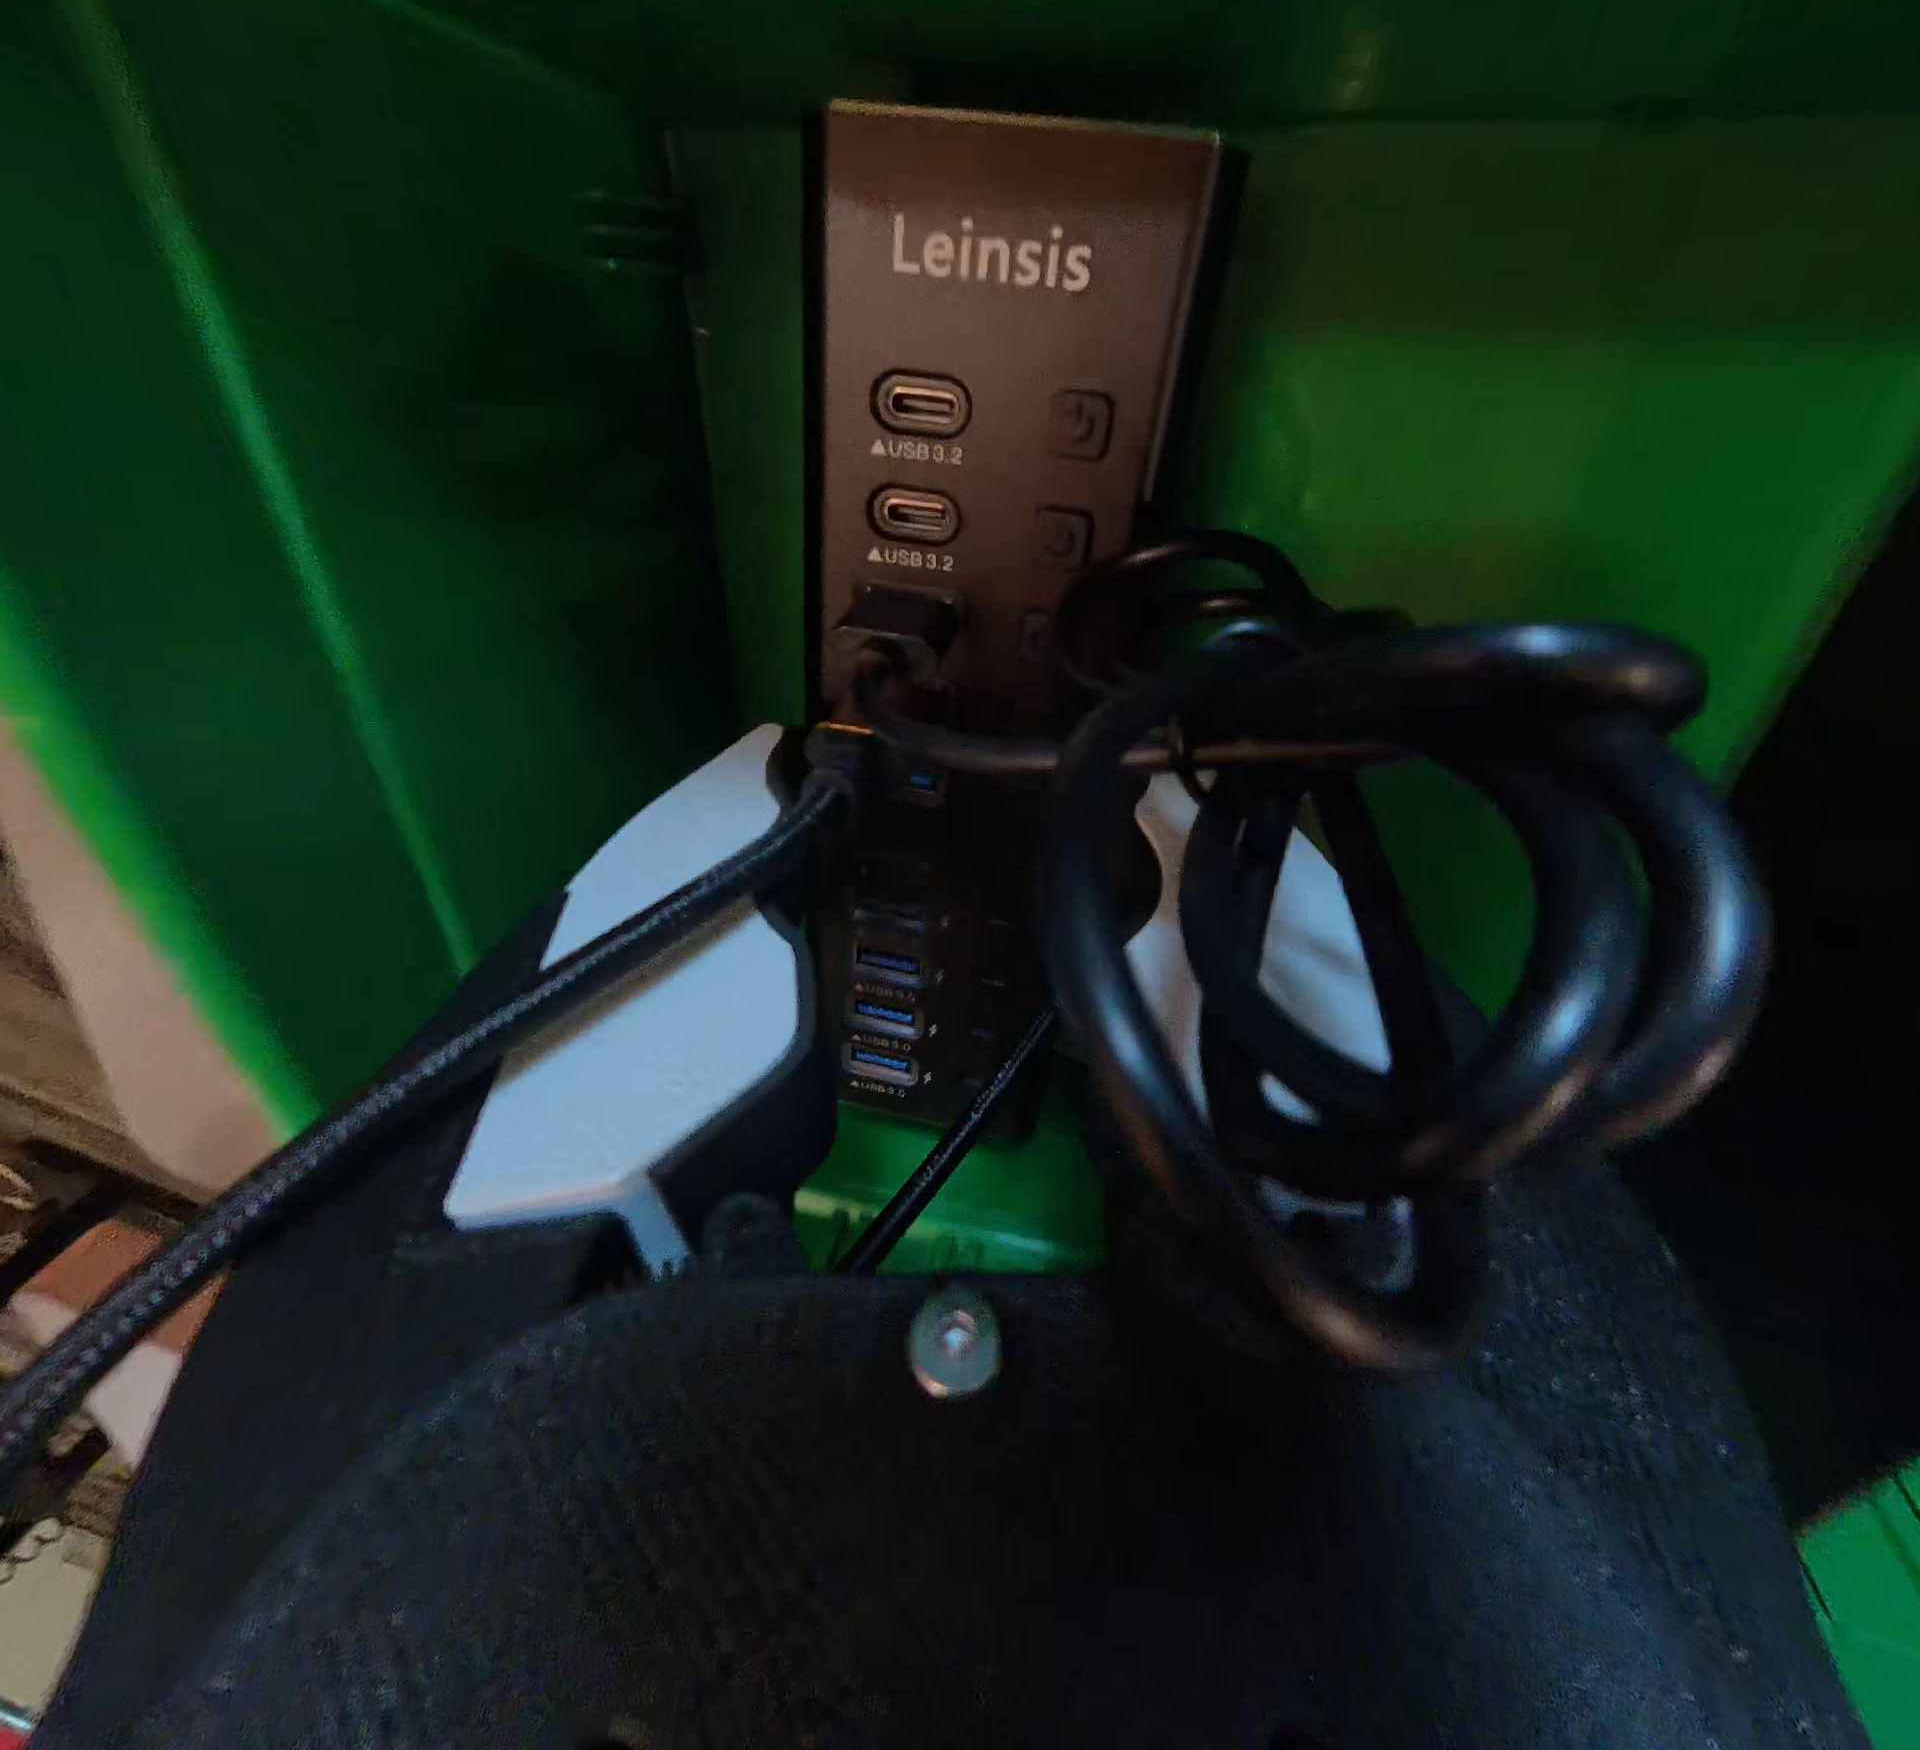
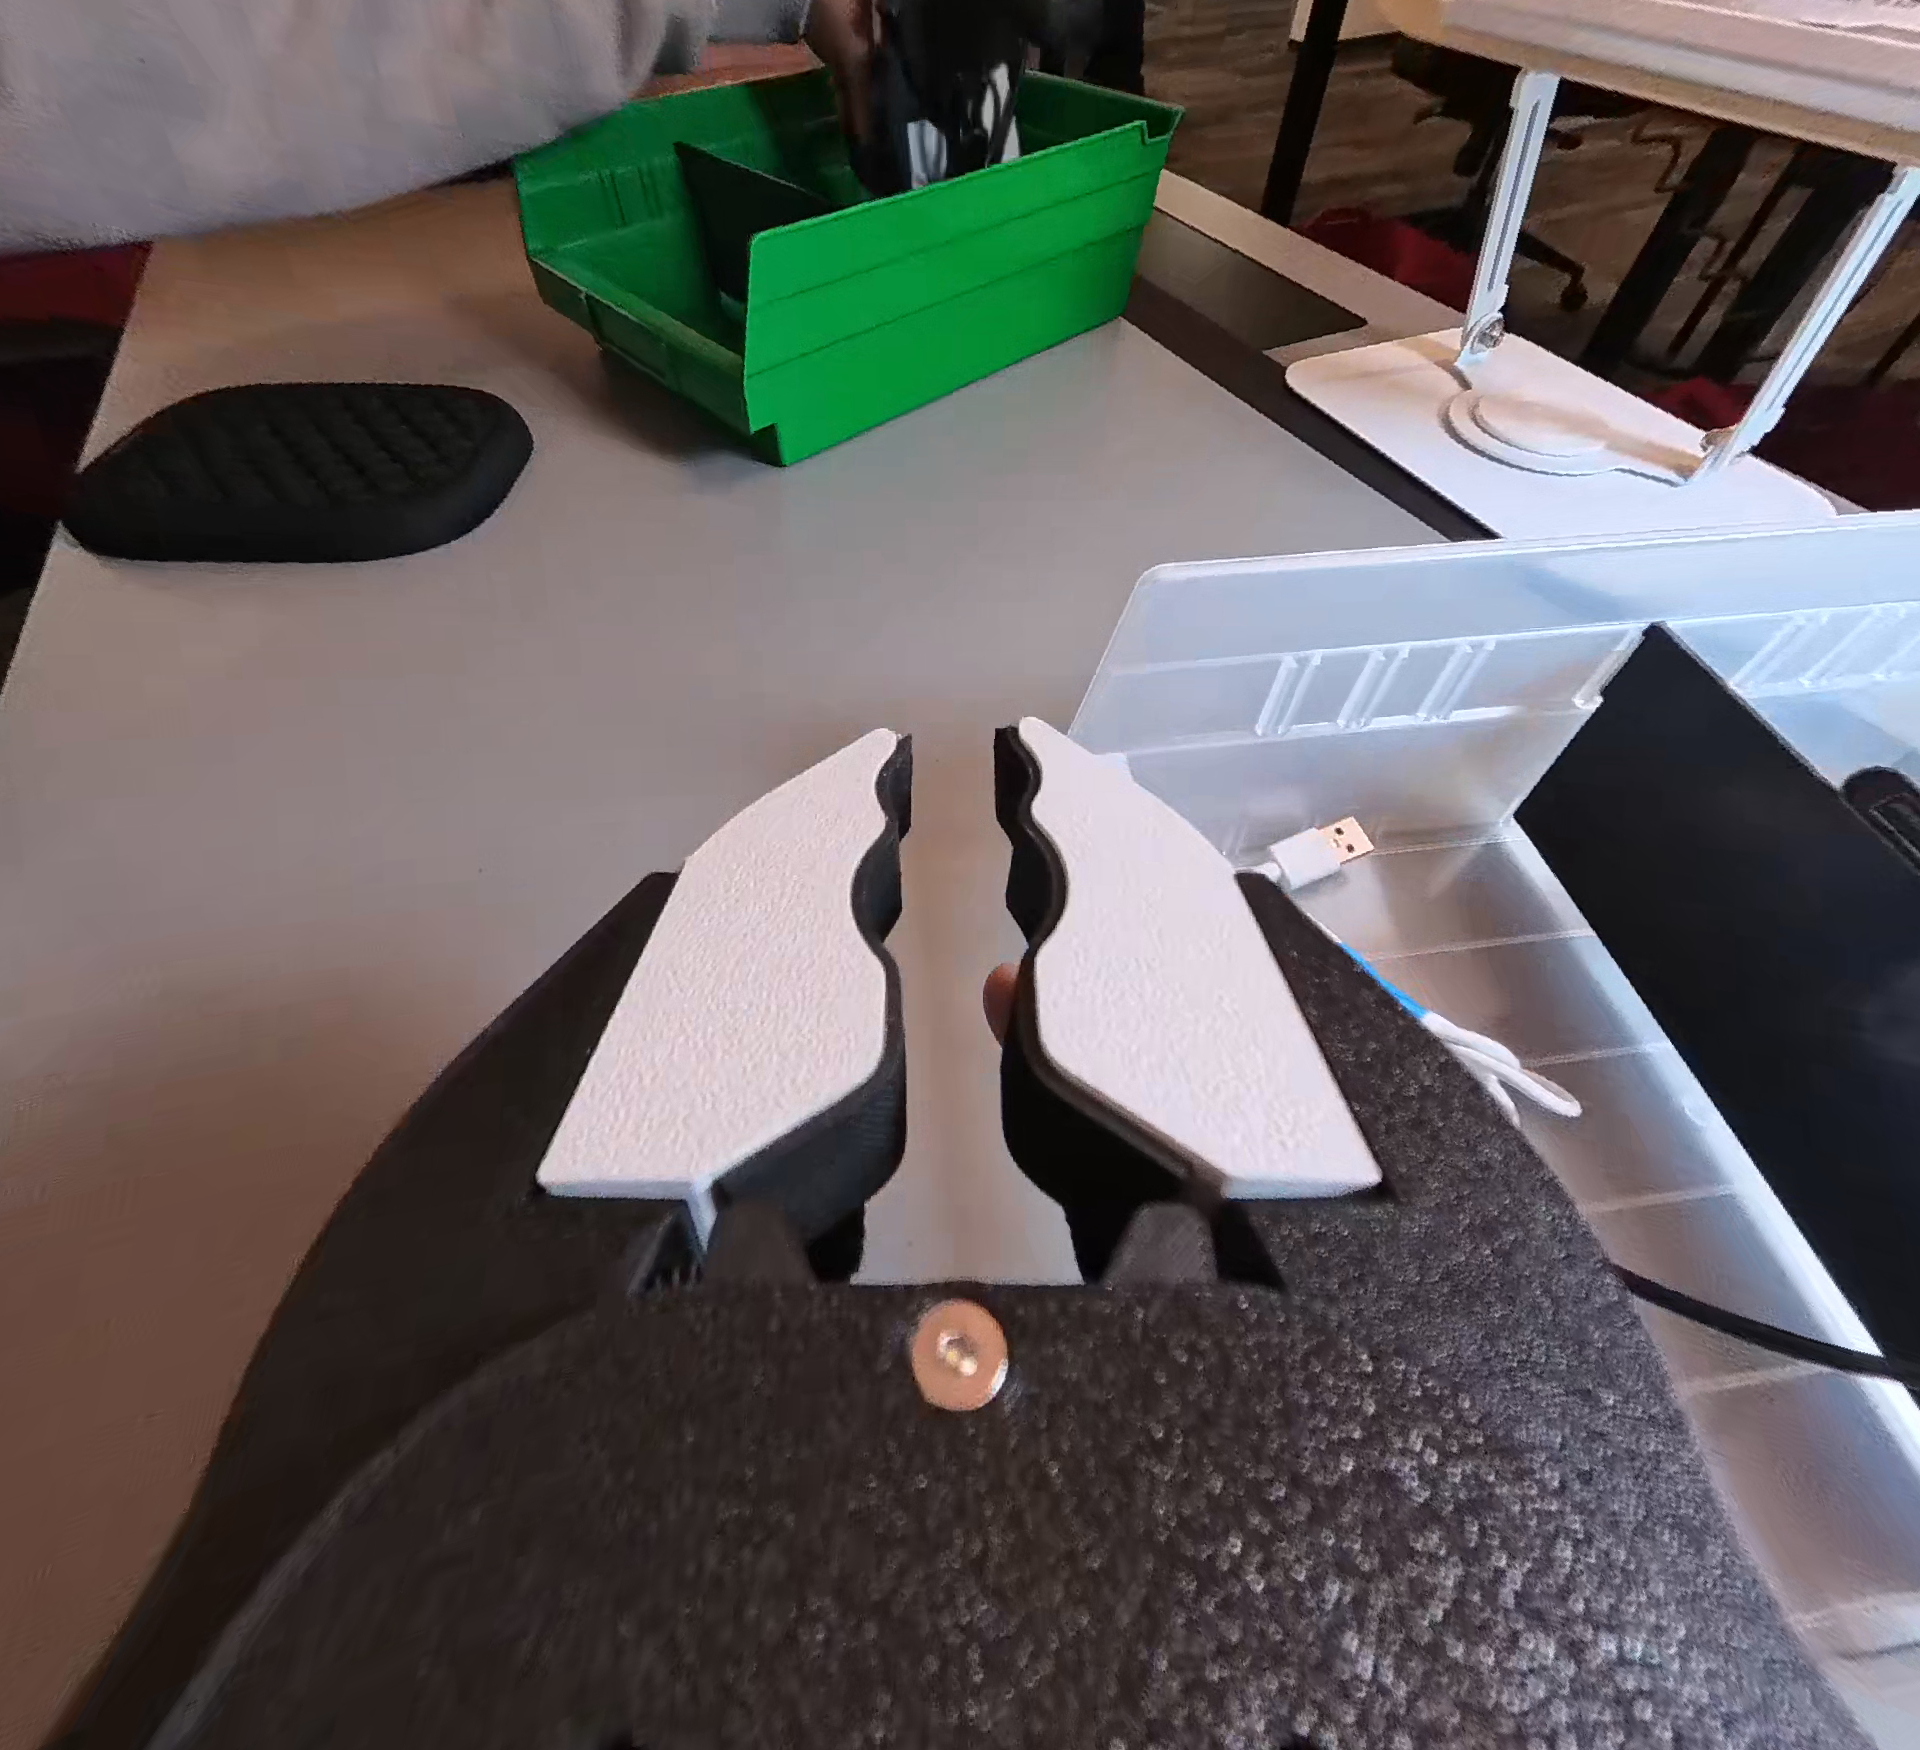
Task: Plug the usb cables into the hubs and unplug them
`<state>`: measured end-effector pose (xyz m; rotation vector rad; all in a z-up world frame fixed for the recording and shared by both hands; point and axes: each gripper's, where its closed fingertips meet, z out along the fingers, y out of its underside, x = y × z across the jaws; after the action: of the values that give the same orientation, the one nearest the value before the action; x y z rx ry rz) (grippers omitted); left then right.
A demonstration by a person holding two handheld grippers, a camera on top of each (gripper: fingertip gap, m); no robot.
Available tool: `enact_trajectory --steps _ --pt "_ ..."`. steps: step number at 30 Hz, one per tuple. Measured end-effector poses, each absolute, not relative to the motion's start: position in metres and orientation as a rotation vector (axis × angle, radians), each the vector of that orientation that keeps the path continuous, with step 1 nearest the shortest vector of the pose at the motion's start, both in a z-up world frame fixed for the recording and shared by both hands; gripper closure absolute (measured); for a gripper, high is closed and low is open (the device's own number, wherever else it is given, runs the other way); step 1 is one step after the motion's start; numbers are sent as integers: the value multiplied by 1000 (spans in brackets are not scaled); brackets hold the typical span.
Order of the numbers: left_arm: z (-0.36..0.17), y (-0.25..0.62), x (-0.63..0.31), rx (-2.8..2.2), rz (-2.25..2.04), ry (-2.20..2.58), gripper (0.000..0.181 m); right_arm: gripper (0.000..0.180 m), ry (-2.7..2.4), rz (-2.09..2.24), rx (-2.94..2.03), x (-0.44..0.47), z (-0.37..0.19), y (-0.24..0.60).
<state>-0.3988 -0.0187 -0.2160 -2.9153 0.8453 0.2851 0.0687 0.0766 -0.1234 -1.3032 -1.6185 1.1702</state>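
Right gripper (image 2: 953, 770): two white-faced fingers with black wavy pads, parted by a narrow gap, nothing between them. It hovers over the pale grey tabletop (image 2: 623, 713). Just to its right stands one clear plastic bin (image 2: 1351, 661) containing one white USB-A cable (image 2: 1320, 853).

Left gripper (image 1: 966, 827): lowered inside one green plastic bin (image 2: 935, 287), its two fingers either side of one upright black multi-port USB hub (image 1: 997, 266) — whether they clamp it cannot be told. One black plug (image 1: 899, 625) sits in a hub port; one braided black cable (image 1: 416, 1077) and one coiled smooth black cable (image 1: 1455, 921) hang in front.

Farther left on the table lies one black dimpled pad (image 2: 296, 469); at far right, one white stand (image 2: 1558, 412). Beyond is dark flooring and desk legs.
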Motion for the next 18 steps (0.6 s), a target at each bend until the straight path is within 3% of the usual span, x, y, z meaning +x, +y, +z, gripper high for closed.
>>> enact_trajectory --steps 1,7,12,18 --pt "-208 -20 -397 -2887 306 854 123 164 -1618 1173 -1298 69 -123 76" --pt "-118 -26 -360 -2614 361 807 125 164 -1604 1196 -1267 67 -116 69" --pt "-38 -18 -256 -2206 228 823 124 158 -1555 1205 -1195 58 -100 48" --pt "-38 -21 -86 -1931 39 1000 124 139 -1512 1198 -1096 41 -80 7"
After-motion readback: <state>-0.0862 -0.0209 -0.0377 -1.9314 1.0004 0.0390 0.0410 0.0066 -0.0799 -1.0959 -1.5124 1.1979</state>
